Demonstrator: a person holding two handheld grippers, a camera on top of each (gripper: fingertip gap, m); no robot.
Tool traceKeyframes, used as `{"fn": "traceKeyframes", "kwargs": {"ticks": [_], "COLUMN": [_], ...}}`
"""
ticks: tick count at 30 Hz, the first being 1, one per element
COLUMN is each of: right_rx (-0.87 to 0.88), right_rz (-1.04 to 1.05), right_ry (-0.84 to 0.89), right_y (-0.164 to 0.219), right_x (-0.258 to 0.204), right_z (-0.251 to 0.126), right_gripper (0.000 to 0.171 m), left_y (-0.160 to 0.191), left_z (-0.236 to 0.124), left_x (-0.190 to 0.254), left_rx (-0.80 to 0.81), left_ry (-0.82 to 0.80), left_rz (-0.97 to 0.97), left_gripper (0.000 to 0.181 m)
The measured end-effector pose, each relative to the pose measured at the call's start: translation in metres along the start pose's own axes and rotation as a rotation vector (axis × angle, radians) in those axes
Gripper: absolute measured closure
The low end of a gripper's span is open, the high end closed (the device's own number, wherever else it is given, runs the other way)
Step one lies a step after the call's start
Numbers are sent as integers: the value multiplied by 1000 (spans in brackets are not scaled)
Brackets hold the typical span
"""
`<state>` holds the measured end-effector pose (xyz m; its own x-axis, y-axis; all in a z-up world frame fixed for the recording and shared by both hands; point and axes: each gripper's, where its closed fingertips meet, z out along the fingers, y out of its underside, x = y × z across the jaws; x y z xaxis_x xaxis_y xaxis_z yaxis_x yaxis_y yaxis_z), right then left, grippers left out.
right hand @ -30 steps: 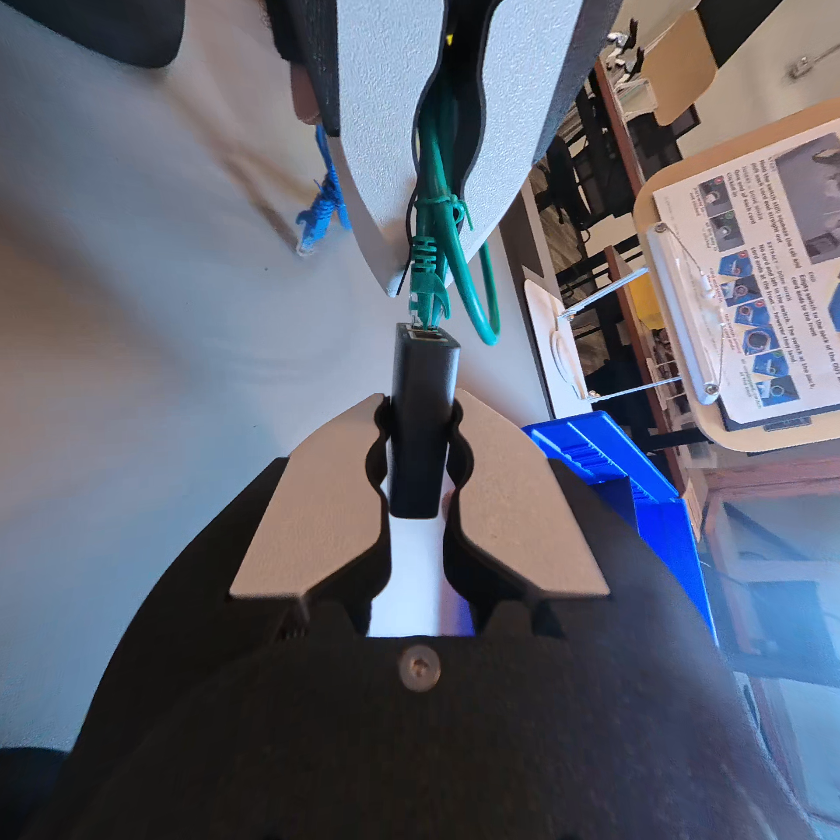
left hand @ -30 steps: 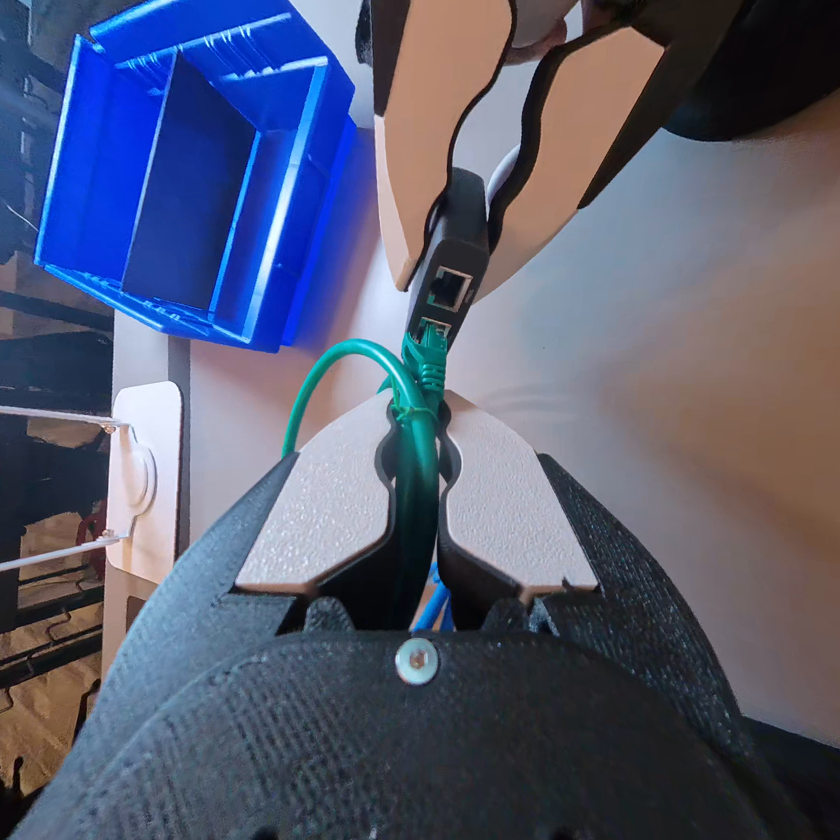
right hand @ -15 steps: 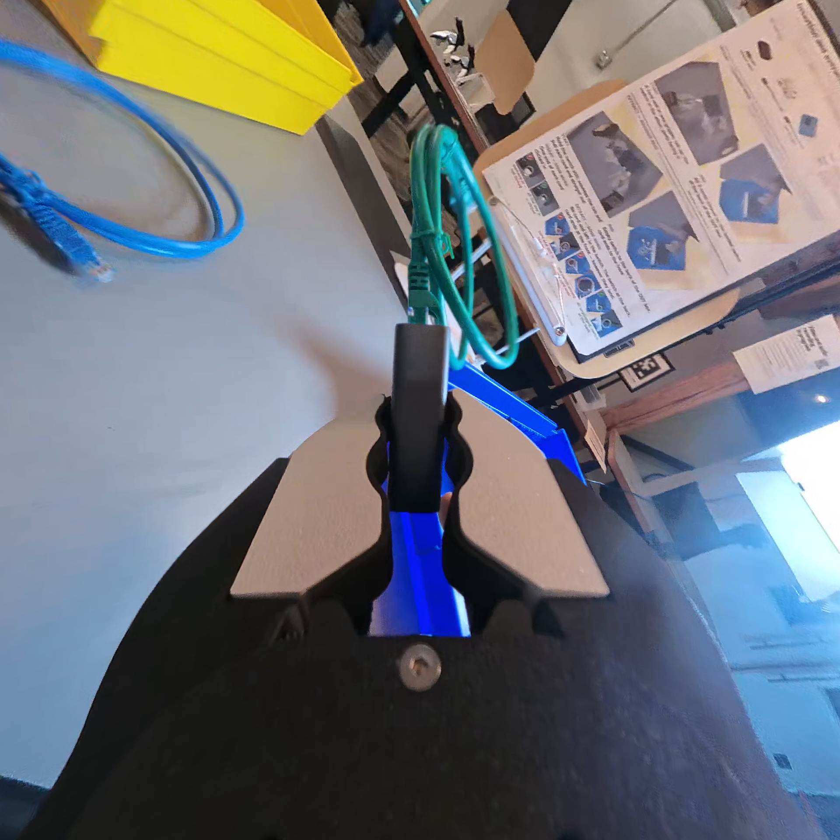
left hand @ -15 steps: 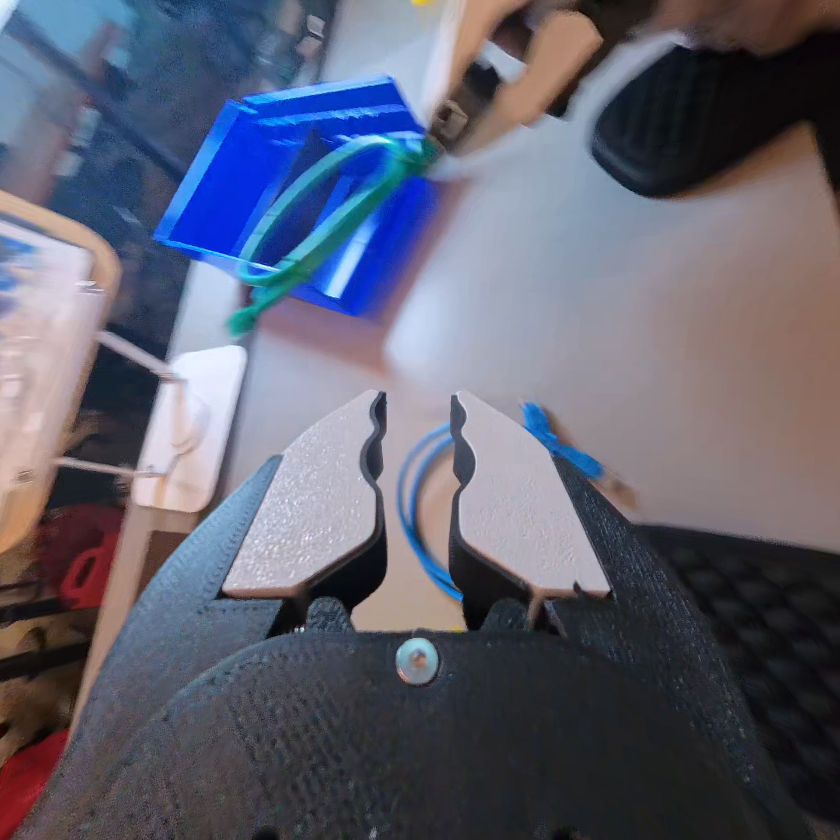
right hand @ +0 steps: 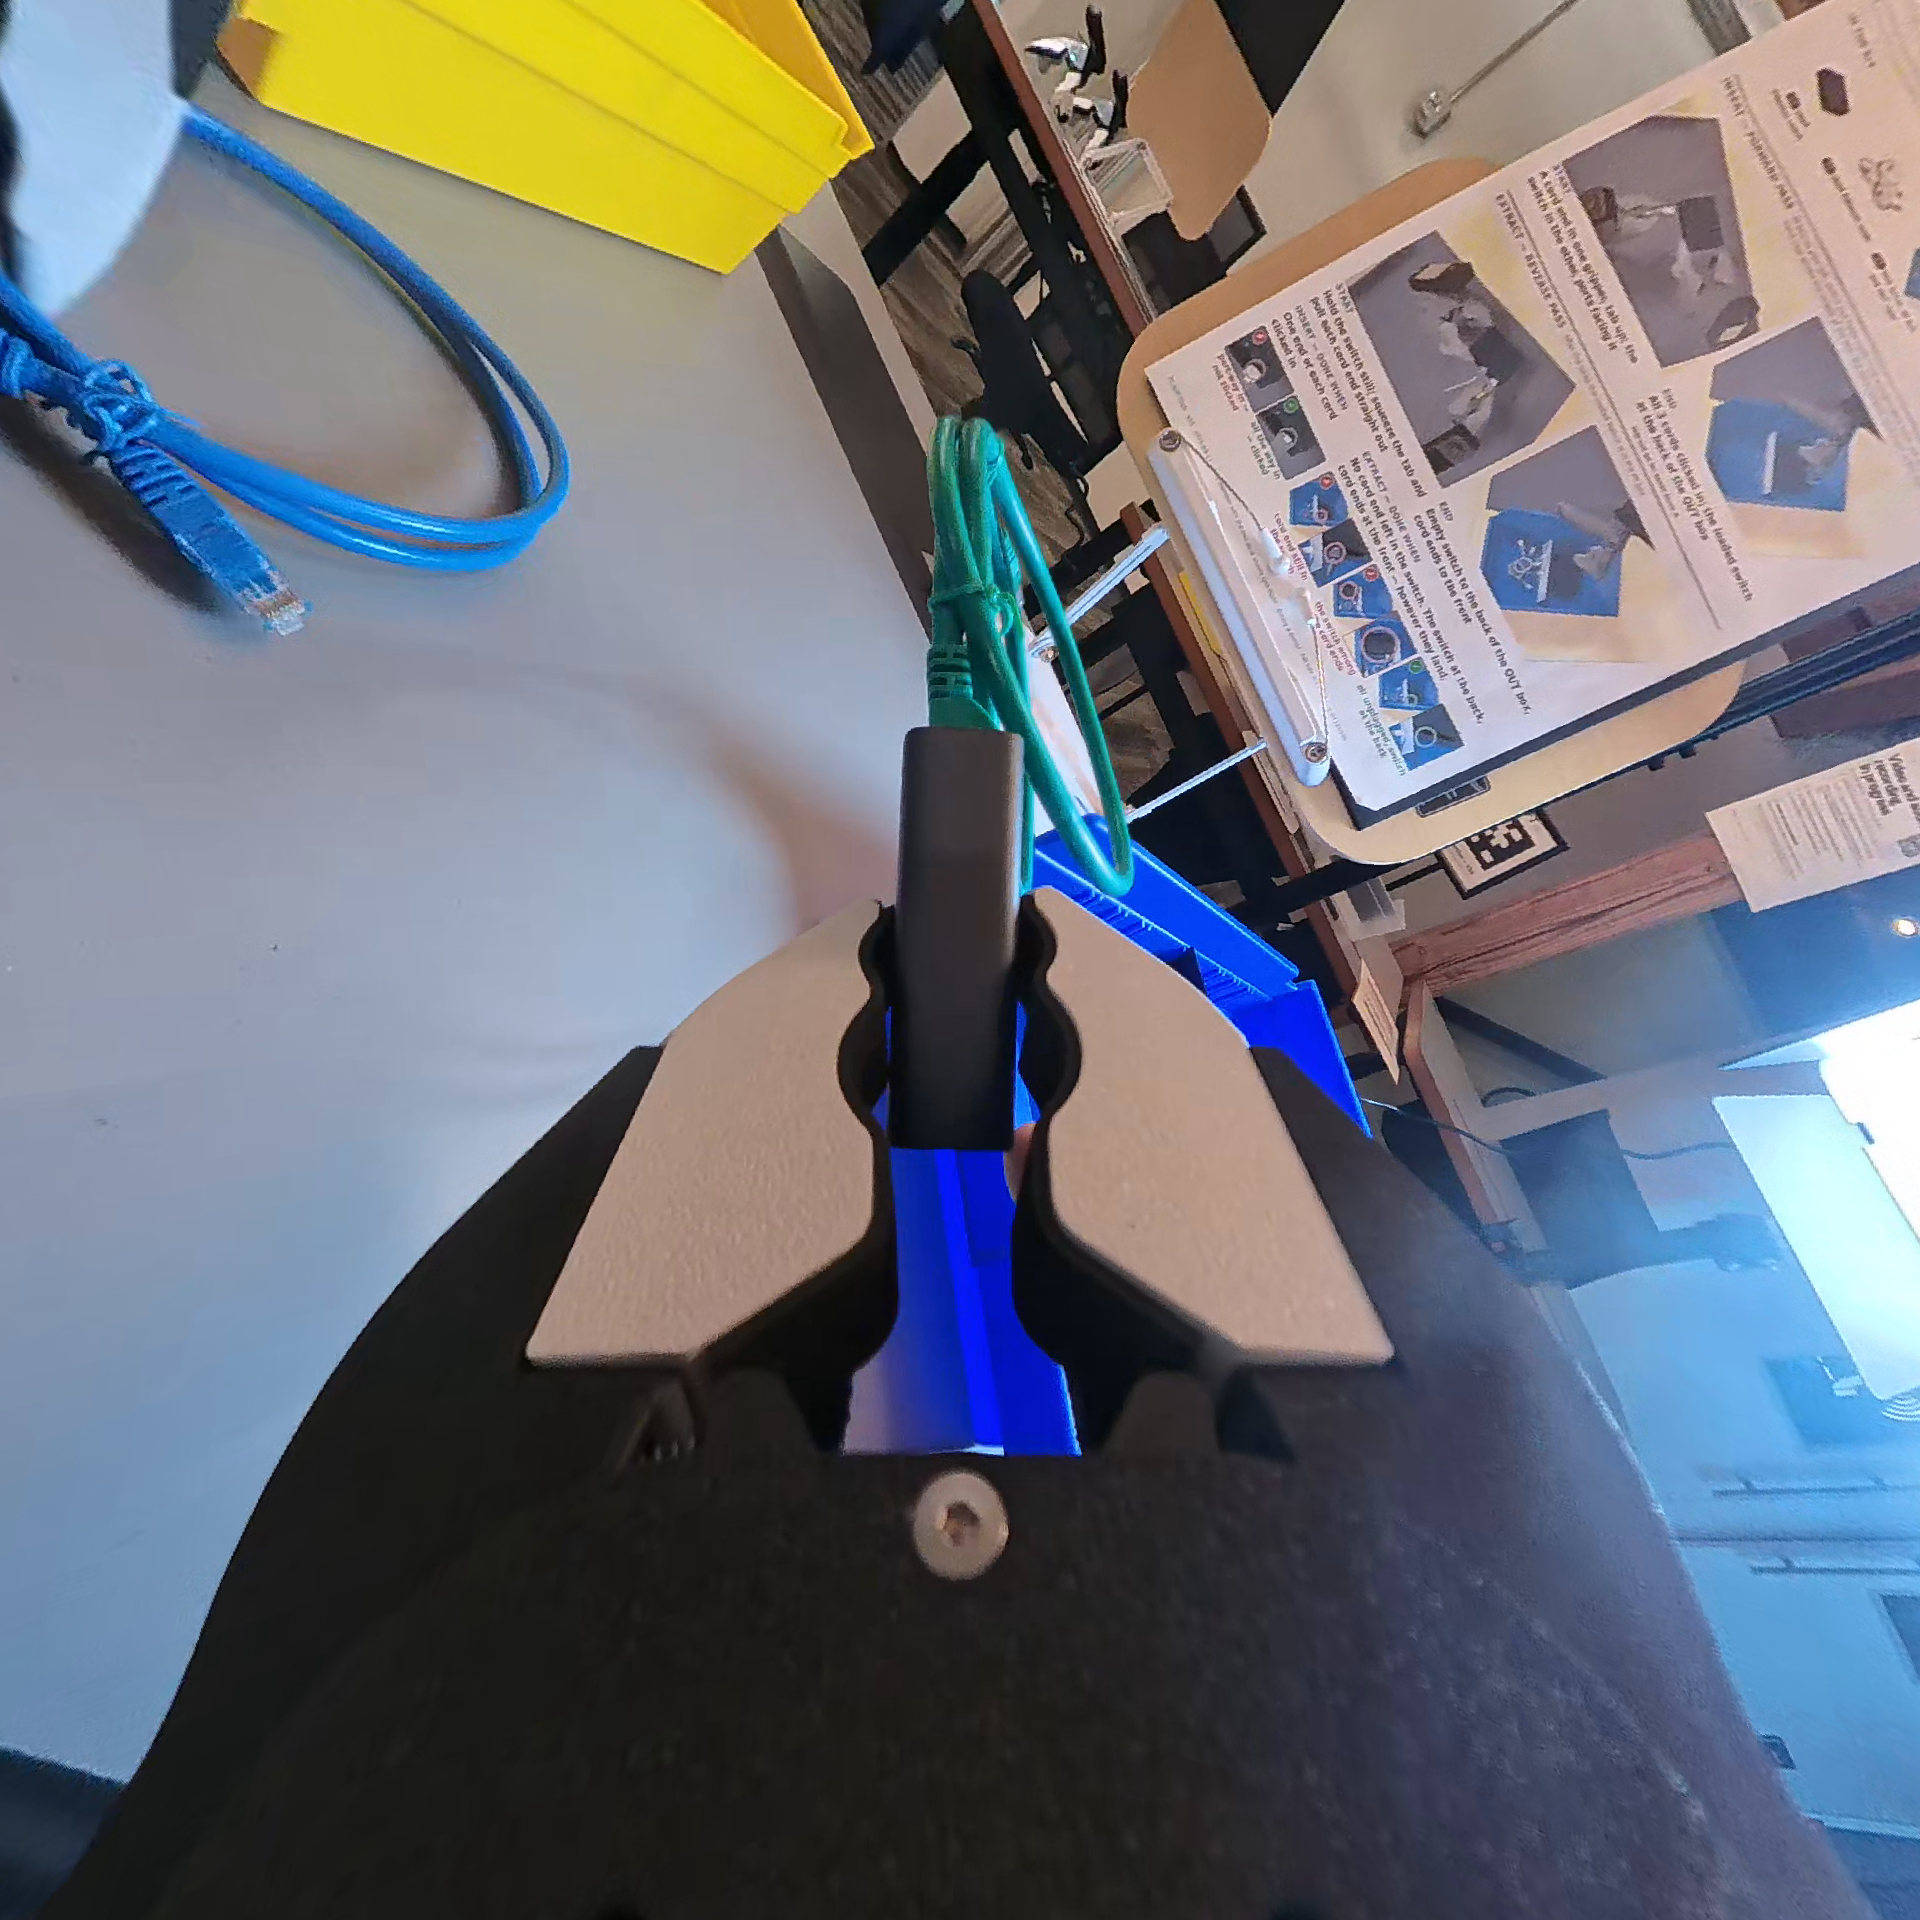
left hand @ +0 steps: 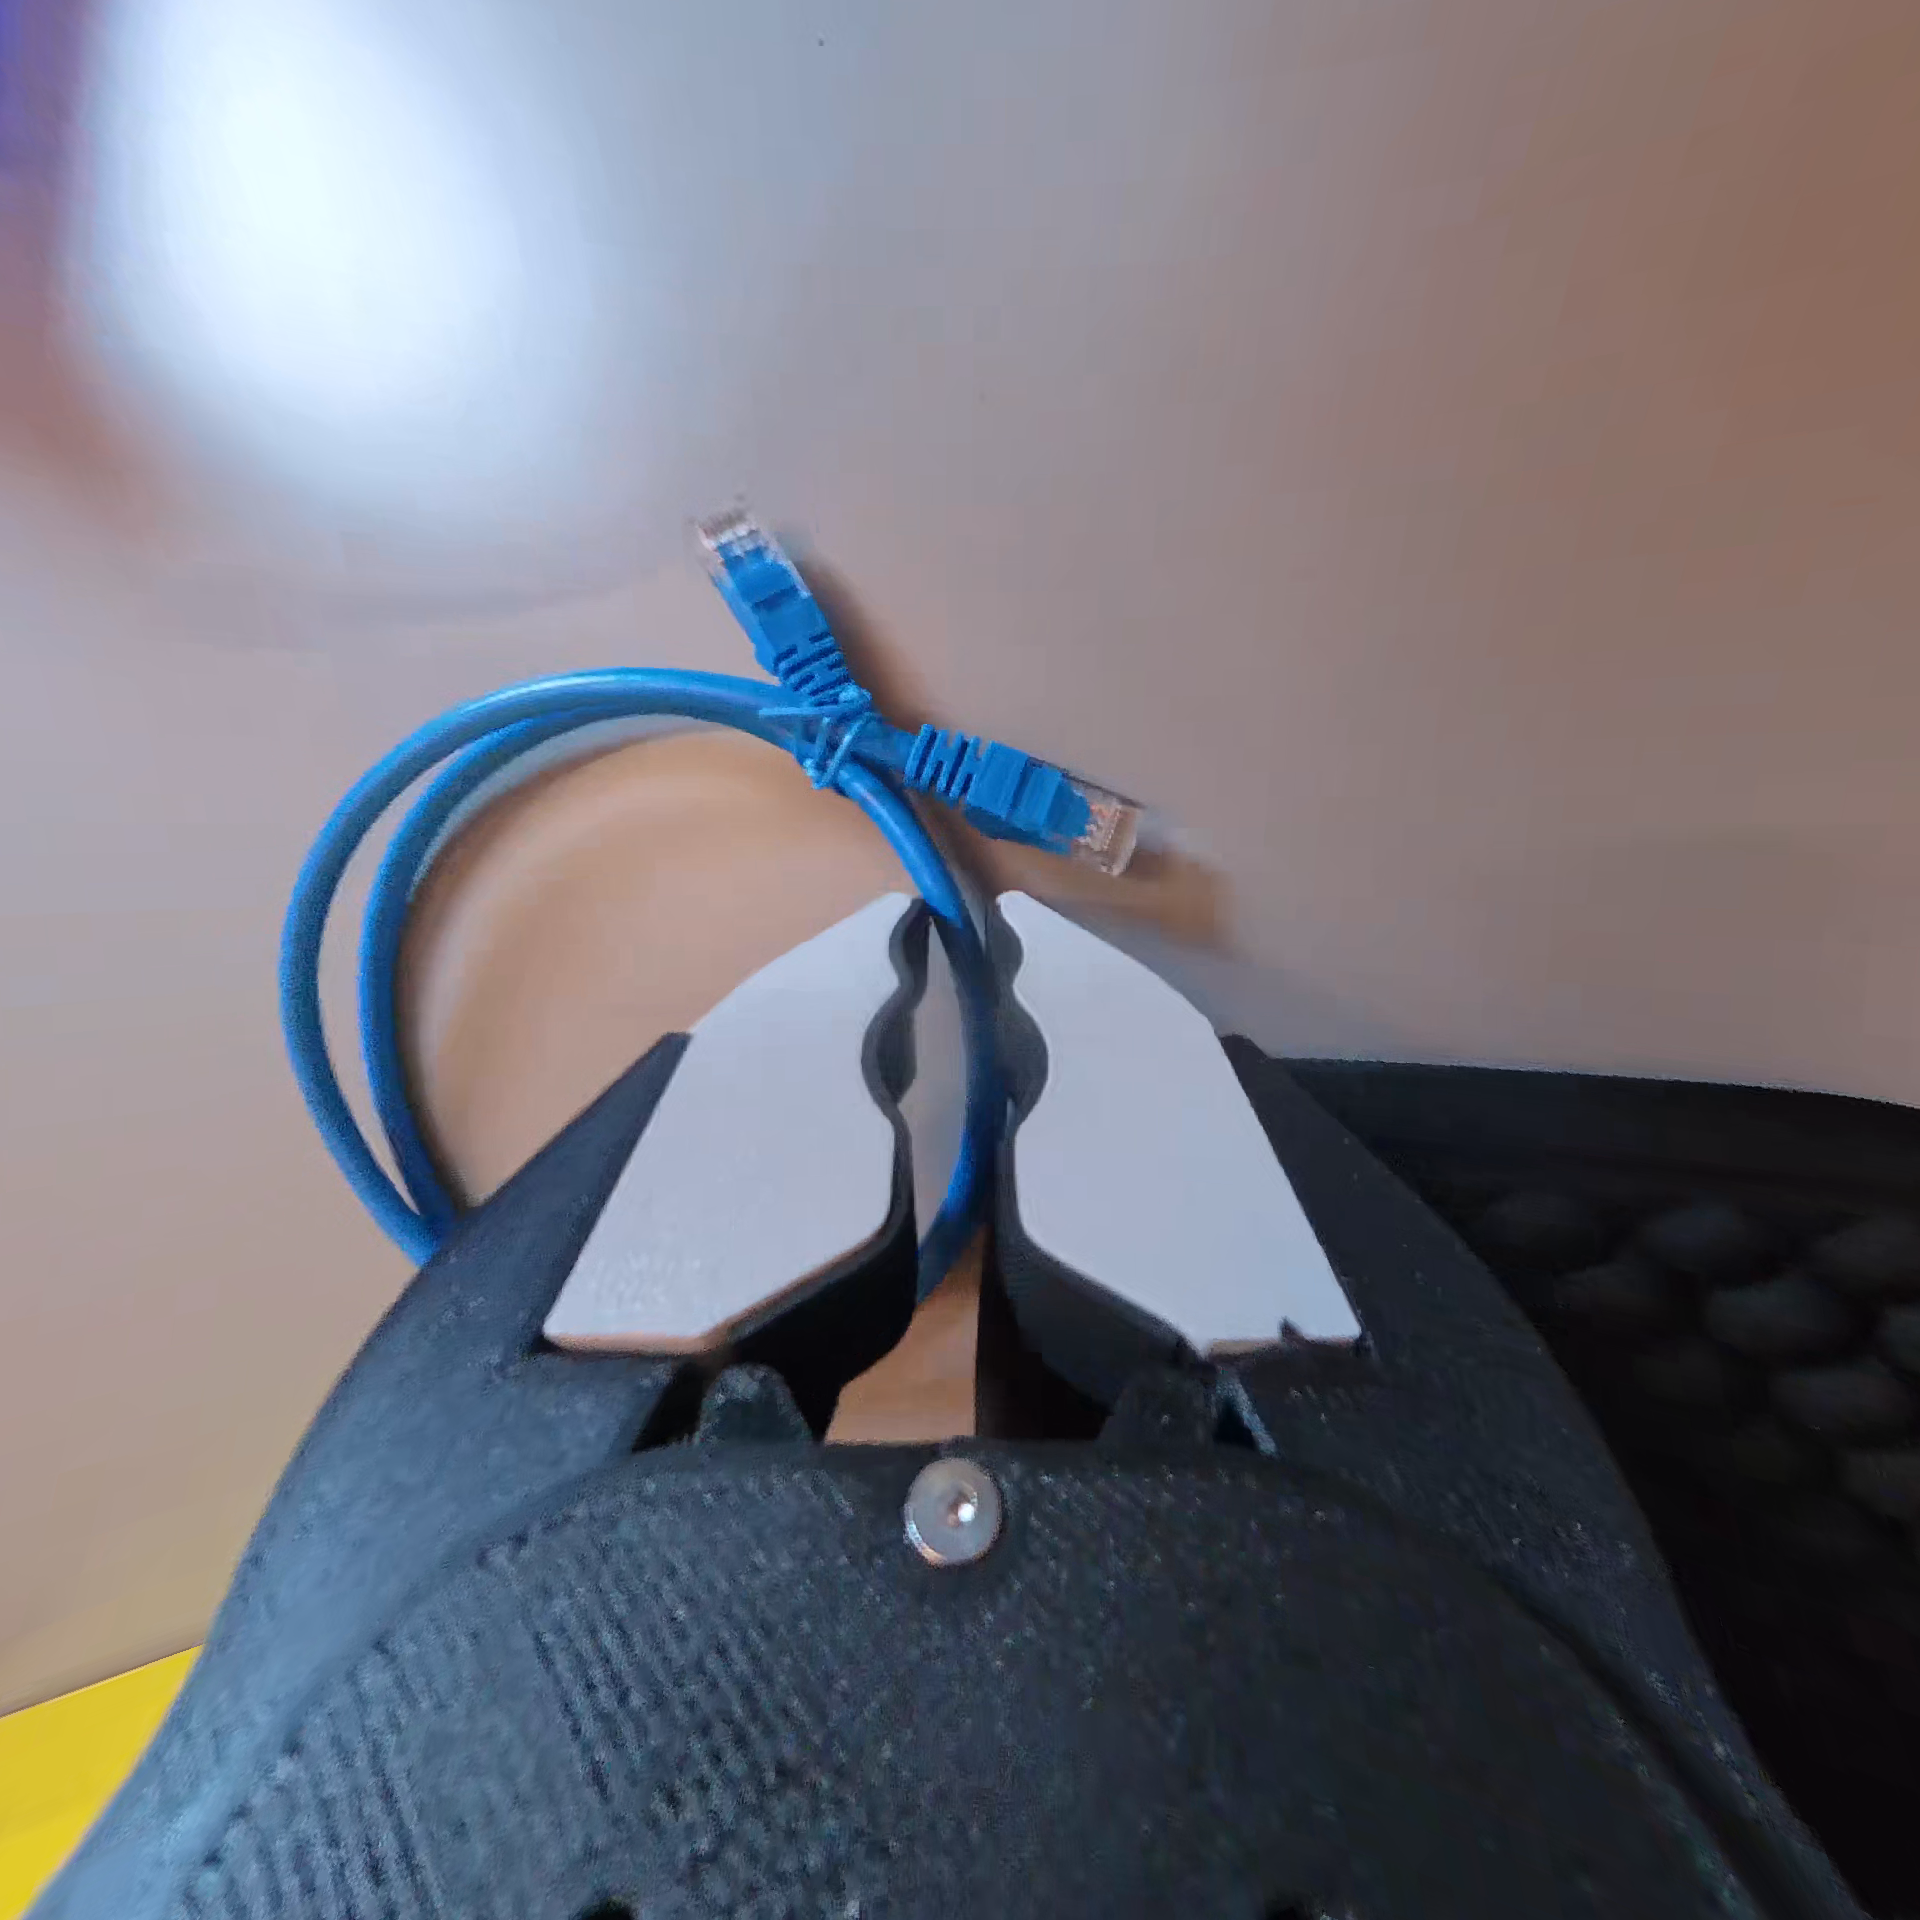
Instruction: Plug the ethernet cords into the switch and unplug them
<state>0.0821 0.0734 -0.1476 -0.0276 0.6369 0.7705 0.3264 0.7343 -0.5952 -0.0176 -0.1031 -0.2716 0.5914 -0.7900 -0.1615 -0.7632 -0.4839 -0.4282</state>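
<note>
Between my right fingers, at twelve o'clock in the right wrist view, stands the black switch (right hand: 956, 935), clamped edge-on by my right gripper (right hand: 954, 914) with the green cord (right hand: 977, 623) plugged into its far end and its loop hanging off toward one o'clock, over the blue bin (right hand: 1195, 966). My left gripper (left hand: 956, 914) is down at the grey table (left hand: 1351, 416), jaws a little apart and straddling one strand of the coiled blue cord (left hand: 644, 696) — I would not call that strand pinched yet, since a gap shows on its left side. That cord's two plugs cross just beyond my fingertips, one pointing to eleven o'clock, the other (left hand: 1039, 805) to two, bound by a thin tie where they meet. By my reckoning the green cord is seated and the step in hand is fetching the blue one. The next move calls for closing near a plug, not on mid-cable, so the connector cannot swing — then lifting it and lining its clip up with a free port while my right side holds the switch steady. From the right wrist view the blue coil lies at ten o'clock, near the yellow bin (right hand: 582, 135).
</note>
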Motion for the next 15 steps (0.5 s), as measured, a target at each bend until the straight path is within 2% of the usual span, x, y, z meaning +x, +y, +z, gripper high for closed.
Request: {"fn": "traceKeyframes", "kwargs": {"ticks": [1, 3, 6, 9, 15], "right_rx": [0, -1, 3, 17, 43], "right_rz": [0, 3, 13, 34, 68], "right_ry": [0, 2, 14, 28, 32], "right_y": [1, 2, 3, 2, -2], "right_x": [0, 1, 5, 11, 16], "right_z": [0, -2, -5, -9, -14], "right_gripper": [150, 150, 150, 149, 150], "left_y": [-2, -5, -21, -42, -82], "left_z": [-1, -8, -36, -81, -169], "left_x": [-2, -8, -8, -9, 3], "left_rx": [4, 15, 95, 200, 434], "left_ry": [-9, -36, -44, -80, 14], "left_rz": [3, -3, 4, 33, 126], "left_gripper": [172, 174, 173, 172, 171]}}
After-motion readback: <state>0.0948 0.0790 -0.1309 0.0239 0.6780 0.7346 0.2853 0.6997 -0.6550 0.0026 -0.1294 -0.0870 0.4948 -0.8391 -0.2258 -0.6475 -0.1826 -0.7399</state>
